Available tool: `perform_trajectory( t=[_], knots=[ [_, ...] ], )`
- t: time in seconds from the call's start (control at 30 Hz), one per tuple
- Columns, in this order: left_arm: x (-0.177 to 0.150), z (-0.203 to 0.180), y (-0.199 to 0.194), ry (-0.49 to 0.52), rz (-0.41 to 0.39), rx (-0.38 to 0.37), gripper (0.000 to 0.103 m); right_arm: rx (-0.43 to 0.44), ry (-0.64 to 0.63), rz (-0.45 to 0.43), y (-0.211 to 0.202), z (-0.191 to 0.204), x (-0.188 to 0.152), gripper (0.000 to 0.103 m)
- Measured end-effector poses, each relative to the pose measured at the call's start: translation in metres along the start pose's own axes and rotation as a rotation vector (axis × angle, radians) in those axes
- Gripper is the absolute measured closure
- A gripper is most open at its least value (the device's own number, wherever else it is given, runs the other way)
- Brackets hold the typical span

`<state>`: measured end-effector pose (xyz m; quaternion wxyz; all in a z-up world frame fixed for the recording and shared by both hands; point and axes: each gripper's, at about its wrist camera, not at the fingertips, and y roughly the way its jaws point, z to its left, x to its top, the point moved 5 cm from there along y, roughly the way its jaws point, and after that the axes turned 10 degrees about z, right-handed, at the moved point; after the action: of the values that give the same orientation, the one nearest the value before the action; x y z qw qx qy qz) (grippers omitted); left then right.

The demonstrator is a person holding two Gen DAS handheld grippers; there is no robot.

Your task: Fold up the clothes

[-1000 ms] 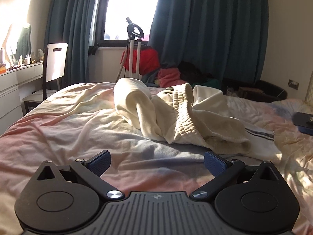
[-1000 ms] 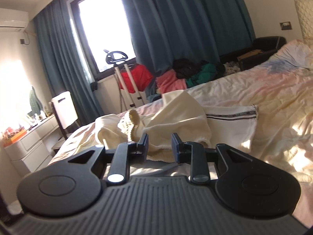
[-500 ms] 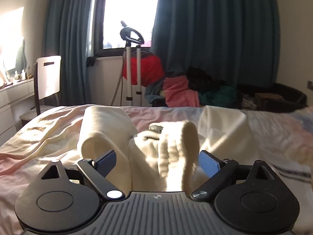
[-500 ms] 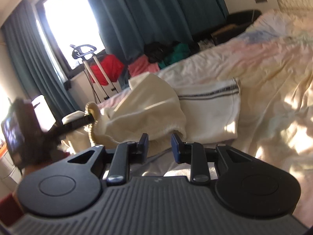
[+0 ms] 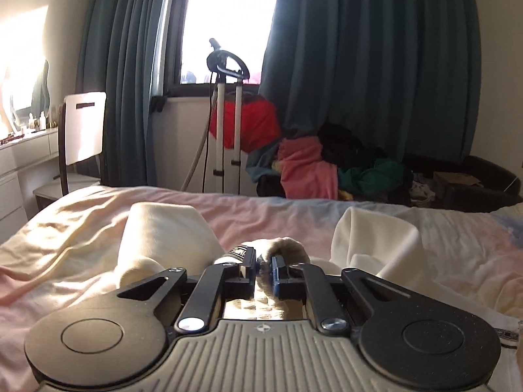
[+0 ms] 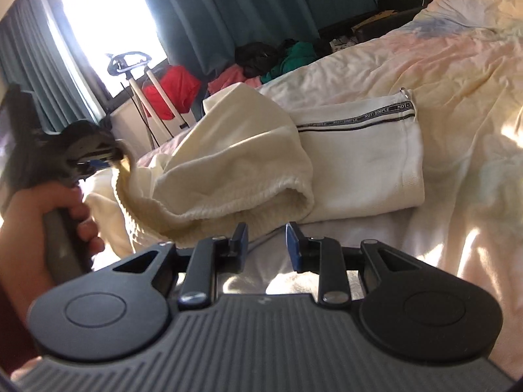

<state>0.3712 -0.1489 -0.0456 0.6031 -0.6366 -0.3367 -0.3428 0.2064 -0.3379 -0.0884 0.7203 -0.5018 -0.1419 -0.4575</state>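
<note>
The cream trousers (image 6: 235,170) lie crumpled across the middle of the bed (image 6: 457,75), one leg stretched flat toward the right of the frame with a dark striped band along its seam, the ribbed waistband bunched into a thick roll at lower centre. The left gripper (image 5: 264,266) has its fingers pinched together on a fold of that waistband; in the right wrist view it shows at the left edge, held in a hand (image 6: 39,215), with the cloth pulled up into it. The right gripper (image 6: 266,241) hovers just in front of the waistband roll, its fingers parted with nothing between them. Beyond the bed's far edge stand a white chair (image 5: 81,130) at left, a garment steamer (image 5: 225,104) under the window, and a heap of clothes (image 5: 327,166) against the dark curtains (image 5: 376,65). The rumpled sheet lies bare to the right of the trousers.
</note>
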Motion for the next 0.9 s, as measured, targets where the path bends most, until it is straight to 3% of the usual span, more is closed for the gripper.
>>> perform_trajectory(
  t=[0.27,0.4,0.5,0.63,0.8,0.9],
  knots=[
    [-0.004,0.045,-0.118,-0.013,-0.128,-0.084,0.097,-0.018,-0.074,-0.080,-0.019,0.010,0.002,0.073],
    [-0.022,0.082,-0.182,-0.031,-0.138,-0.142,0.097,-0.006,-0.096,-0.114,-0.035,0.017,0.004,0.073],
    [-0.048,0.118,-0.214,-0.066,-0.108,-0.137,0.098,0.013,-0.115,-0.152,-0.051,0.021,0.007,0.073],
    [-0.087,0.179,-0.219,-0.147,-0.030,-0.074,0.098,0.029,-0.110,-0.160,-0.070,0.021,0.007,0.073],
    [-0.135,0.245,-0.191,-0.296,0.139,-0.010,0.097,0.050,-0.131,-0.016,-0.072,0.026,-0.010,0.073],
    [-0.145,0.257,-0.188,-0.314,0.149,0.011,0.096,0.054,-0.168,0.059,-0.067,0.036,-0.025,0.073]
  ],
)
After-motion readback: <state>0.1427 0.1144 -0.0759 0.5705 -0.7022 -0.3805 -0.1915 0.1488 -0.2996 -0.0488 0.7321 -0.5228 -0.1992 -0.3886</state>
